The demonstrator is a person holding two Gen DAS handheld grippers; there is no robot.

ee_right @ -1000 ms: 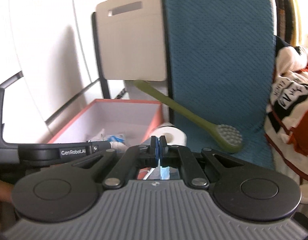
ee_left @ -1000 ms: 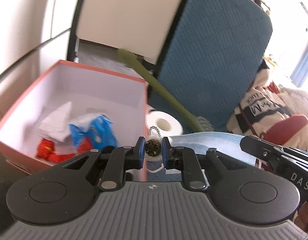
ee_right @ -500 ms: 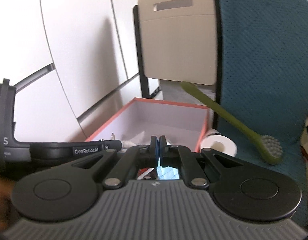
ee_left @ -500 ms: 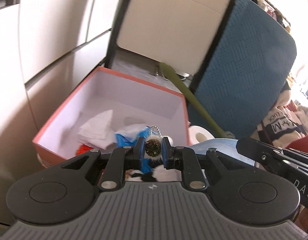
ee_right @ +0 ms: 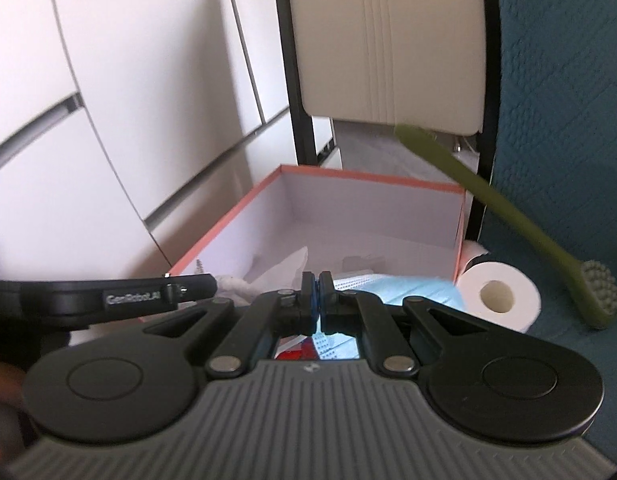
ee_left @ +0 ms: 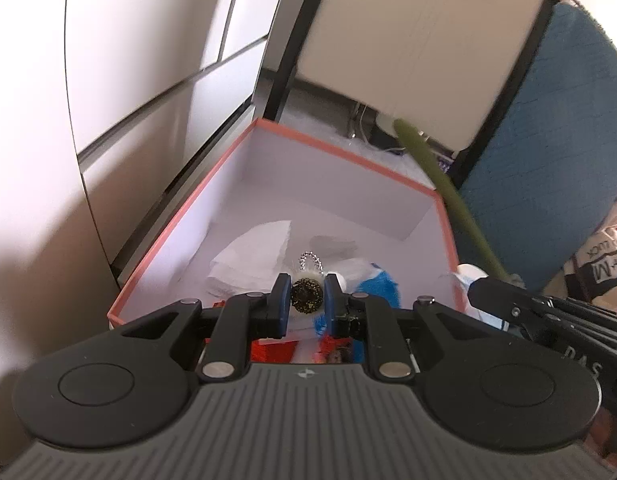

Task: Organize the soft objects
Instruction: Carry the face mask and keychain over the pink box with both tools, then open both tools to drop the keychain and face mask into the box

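Note:
My left gripper [ee_left: 306, 296] is shut on a small fluffy keychain toy [ee_left: 306, 298] with a dark glittery head and a bead chain, held over the near end of an open orange-rimmed box [ee_left: 340, 152]. The box holds white tissue [ee_left: 252, 256], a blue packet [ee_left: 378, 286] and red items. My right gripper [ee_right: 318, 294] is shut on a light blue face mask [ee_right: 420, 290], held over the near right part of the same box [ee_right: 372, 178]. The left gripper's side shows at the left of the right wrist view.
A toilet roll [ee_right: 498, 298] stands right of the box on a teal surface [ee_right: 568, 80]. A long green brush [ee_right: 508, 220] leans over the box's far right corner. A beige chair back [ee_right: 388, 40] stands behind. White cabinet doors [ee_right: 128, 80] line the left. Patterned cloth [ee_left: 604, 264] lies at right.
Both grippers have moved left and forward over the box, each still holding its item. The box now fills the middle of both views.

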